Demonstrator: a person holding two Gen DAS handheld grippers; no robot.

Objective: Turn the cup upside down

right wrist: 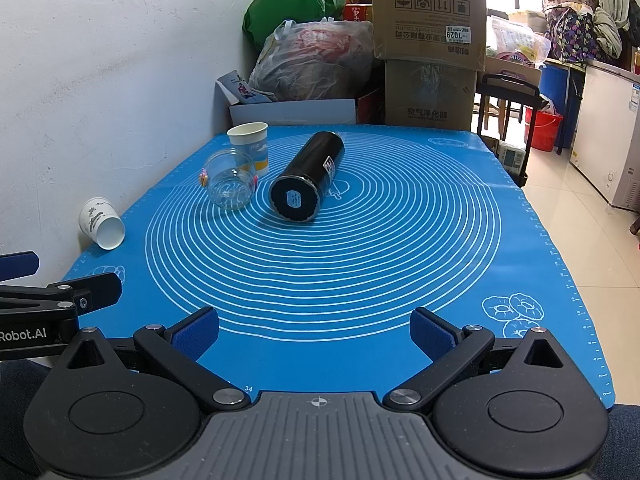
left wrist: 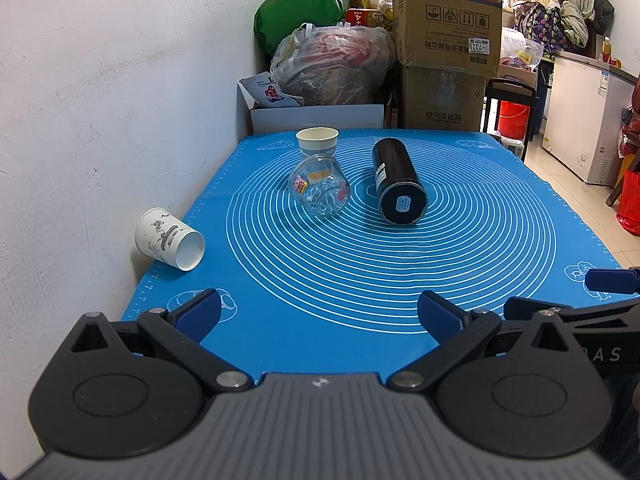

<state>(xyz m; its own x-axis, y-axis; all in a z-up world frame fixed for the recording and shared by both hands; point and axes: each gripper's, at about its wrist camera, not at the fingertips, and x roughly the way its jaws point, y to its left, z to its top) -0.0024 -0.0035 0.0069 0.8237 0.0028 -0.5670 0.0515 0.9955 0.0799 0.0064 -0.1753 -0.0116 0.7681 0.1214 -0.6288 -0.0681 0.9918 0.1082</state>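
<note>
Both tongs wide open, holding nothing: left tongs (left wrist: 318, 314), right tongs (right wrist: 314, 330). Upright paper cup (left wrist: 317, 142) at desk far side, behind tipped glass jar (left wrist: 319, 186). Light, thin-walled, crushes easily; grip mid-wall gently.

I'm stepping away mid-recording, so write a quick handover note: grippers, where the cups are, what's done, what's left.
Left gripper: open, holding nothing, at the near edge of the blue mat.
Right gripper: open, holding nothing, also at the near edge.
White paper cup: on its side by the wall at the mat's left edge.
Glass cup: on its side mid-mat.
Black flask: on its side beside it.
Blue-printed paper cup: upright at the back.
Done: no cup stands upside down.
Left: pick a cup, flip it.
</note>
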